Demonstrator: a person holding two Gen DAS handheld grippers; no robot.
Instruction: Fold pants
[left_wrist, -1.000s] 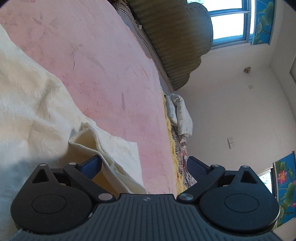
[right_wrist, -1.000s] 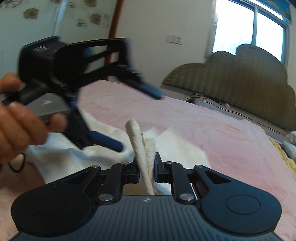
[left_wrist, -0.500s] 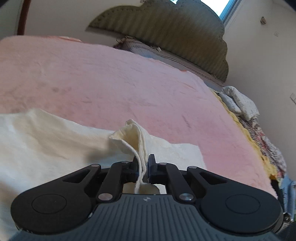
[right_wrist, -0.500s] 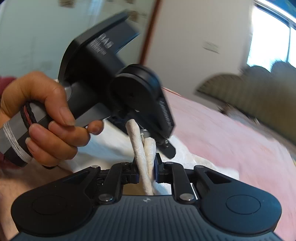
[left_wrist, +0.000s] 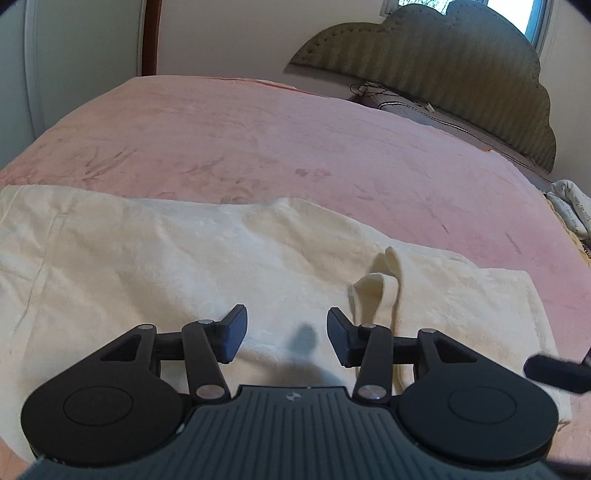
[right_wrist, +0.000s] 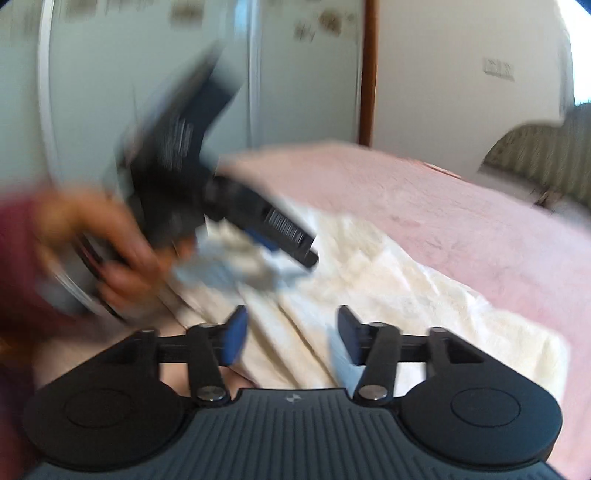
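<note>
Now both grippers (left_wrist: 286, 334) (right_wrist: 291, 334) just opened above seemingly loose pants (left_wrist: 184, 266).

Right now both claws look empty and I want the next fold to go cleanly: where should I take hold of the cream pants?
Grip the raised pleat standing up from the cream pants, by the left claw. Come from above, one finger on each side of the ridge. It is the only part lifted off the pink bedspread; the rest lies flat.
</note>
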